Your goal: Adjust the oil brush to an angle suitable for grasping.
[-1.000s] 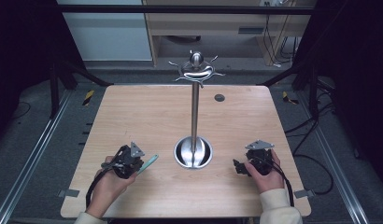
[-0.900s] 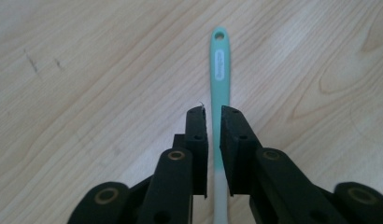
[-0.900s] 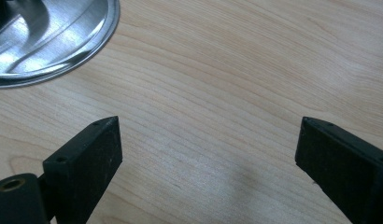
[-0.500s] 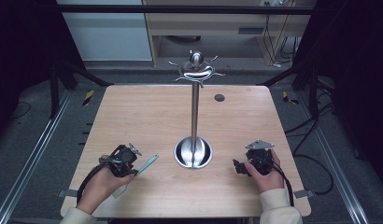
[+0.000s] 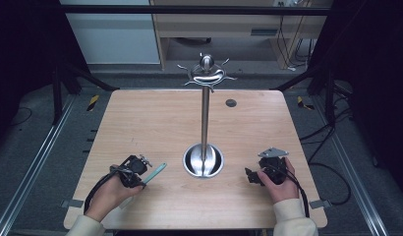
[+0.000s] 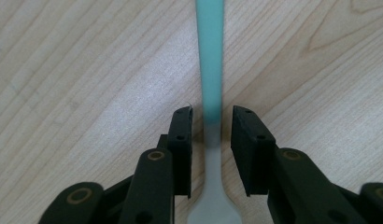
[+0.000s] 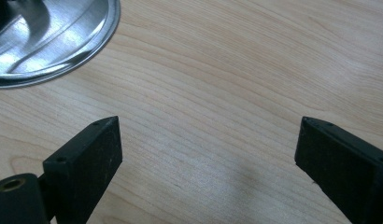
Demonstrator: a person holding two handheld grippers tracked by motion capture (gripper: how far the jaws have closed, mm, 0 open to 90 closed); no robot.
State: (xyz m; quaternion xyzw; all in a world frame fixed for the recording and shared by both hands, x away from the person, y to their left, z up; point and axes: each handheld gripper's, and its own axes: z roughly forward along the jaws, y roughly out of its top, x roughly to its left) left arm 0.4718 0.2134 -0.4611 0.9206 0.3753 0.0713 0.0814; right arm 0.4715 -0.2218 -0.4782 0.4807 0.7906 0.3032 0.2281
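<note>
A person sits at the near edge of a wooden table (image 5: pixel 155 118), a hand-held gripper in each hand. The left gripper (image 6: pixel 211 135) lies low at the near left, its jaws a little apart on either side of a thin teal-handled utensil (image 6: pixel 211 60) that lies flat on the wood; small gaps show on both sides of the handle, so nothing is pinched. Those jaws have just been opening and then closing slightly around it. The utensil's teal end (image 5: pixel 155 172) points toward the middle of the table, probably so it can be lifted toward the tall metal hanging stand (image 5: pixel 205 123) at the centre. The right gripper (image 7: pixel 208 154) rests at the near right, its jaws spread wide over bare wood just beside the stand's round base (image 7: pixel 49 37), apparently waiting.
</note>
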